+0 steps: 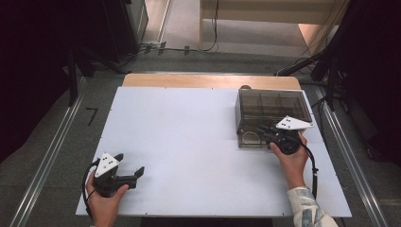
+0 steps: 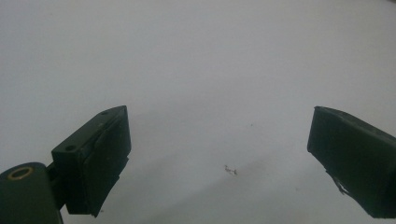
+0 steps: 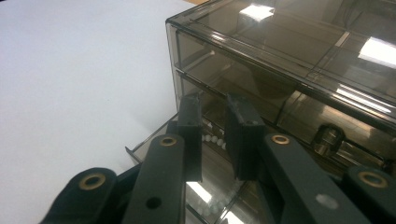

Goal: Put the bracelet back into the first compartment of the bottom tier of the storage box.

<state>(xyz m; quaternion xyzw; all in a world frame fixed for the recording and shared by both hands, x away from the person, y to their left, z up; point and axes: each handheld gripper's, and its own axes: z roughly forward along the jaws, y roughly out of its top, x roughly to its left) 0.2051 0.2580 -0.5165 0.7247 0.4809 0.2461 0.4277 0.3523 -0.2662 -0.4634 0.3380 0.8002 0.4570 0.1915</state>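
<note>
Smoked-plastic drawer box (image 1: 273, 109) sits at the far right of the white worktop (image 1: 189, 142), and that's what I'm working on. My right claw (image 3: 214, 128) is right up at its front, jaws only a narrow gap apart with nothing pinched between them as far as I can tell. The lower drawer (image 3: 154, 145) looks pulled out a bit, with small white beads (image 3: 212, 139) lying inside. My guess is I'm mid-way through sliding that drawer, so the trick is to keep the pull straight along the drawer's run, low and level, and not twist or the whole light box will skid. The round handle (image 3: 329, 137) further along looks like the better grab point. Left claw (image 2: 219, 154) is parked wide open over bare worktop near the front left, holding nothing; it could brace the box.
</note>
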